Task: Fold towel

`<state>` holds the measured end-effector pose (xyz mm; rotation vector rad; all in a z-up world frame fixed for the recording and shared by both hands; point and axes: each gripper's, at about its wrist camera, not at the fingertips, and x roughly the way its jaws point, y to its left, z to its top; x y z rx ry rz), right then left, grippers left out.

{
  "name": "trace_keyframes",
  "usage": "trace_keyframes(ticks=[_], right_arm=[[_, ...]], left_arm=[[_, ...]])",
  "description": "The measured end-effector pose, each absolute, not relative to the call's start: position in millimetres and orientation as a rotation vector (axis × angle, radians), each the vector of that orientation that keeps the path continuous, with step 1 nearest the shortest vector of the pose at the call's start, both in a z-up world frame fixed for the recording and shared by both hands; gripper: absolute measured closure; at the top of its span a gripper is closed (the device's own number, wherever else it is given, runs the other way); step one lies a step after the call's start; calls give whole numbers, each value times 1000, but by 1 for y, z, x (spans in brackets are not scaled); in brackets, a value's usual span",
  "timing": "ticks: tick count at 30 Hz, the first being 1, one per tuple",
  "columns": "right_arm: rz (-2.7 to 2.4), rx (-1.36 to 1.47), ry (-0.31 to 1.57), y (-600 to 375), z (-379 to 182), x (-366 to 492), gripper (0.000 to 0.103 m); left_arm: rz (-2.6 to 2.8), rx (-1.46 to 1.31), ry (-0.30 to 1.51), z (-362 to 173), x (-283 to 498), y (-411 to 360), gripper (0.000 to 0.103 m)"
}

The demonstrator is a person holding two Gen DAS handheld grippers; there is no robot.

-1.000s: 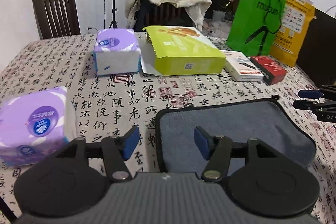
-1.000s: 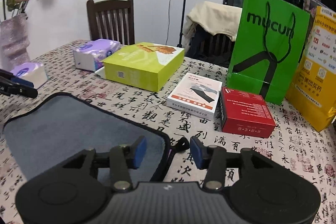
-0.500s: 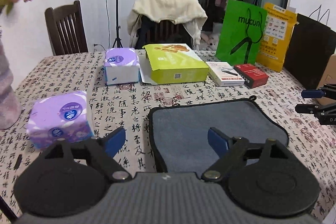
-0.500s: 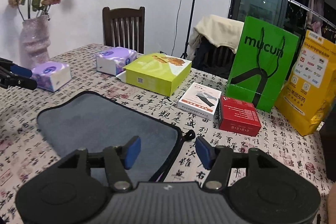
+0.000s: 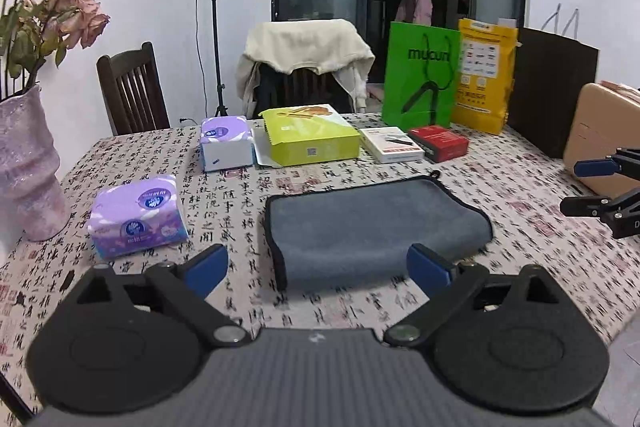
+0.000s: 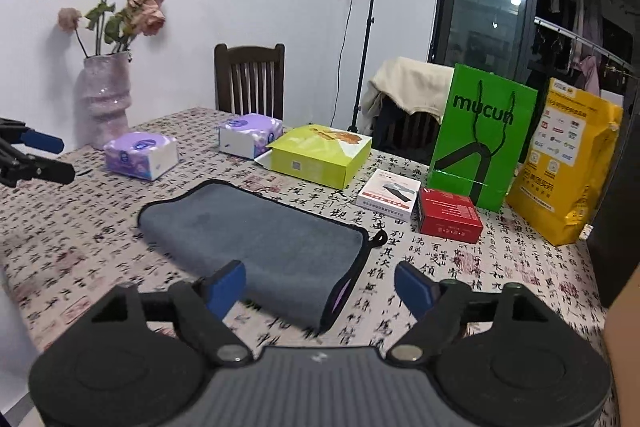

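A grey towel (image 5: 372, 223) with black trim lies folded flat on the patterned tablecloth; it also shows in the right wrist view (image 6: 260, 239). My left gripper (image 5: 318, 267) is open and empty, held above and in front of the towel's near edge. My right gripper (image 6: 320, 285) is open and empty, above the towel's right end. The right gripper shows at the right edge of the left wrist view (image 5: 596, 187), and the left gripper at the left edge of the right wrist view (image 6: 36, 155).
Behind the towel stand two purple tissue packs (image 5: 138, 217) (image 5: 226, 143), a lime box (image 5: 312, 141), a white box (image 5: 392, 145), a red box (image 5: 440, 143), green (image 5: 420, 79) and yellow bags (image 5: 484, 75). A vase of flowers (image 5: 28, 167) stands at left.
Both grippers have pulled back and risen away from the towel, and their jaws have opened wider. The towel lies still on the table.
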<state>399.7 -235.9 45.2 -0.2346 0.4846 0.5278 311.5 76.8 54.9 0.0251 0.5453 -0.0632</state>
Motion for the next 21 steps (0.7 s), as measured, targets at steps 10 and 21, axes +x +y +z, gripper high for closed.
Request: trace_keyframes(ticks=[10, 21], right_arm=[[519, -199, 421, -253, 51, 321, 10], [520, -162, 377, -262, 46, 241, 0]], left_arm=[[-48, 31, 494, 55, 239, 63, 0], [-30, -1, 423, 48, 166, 47, 0]])
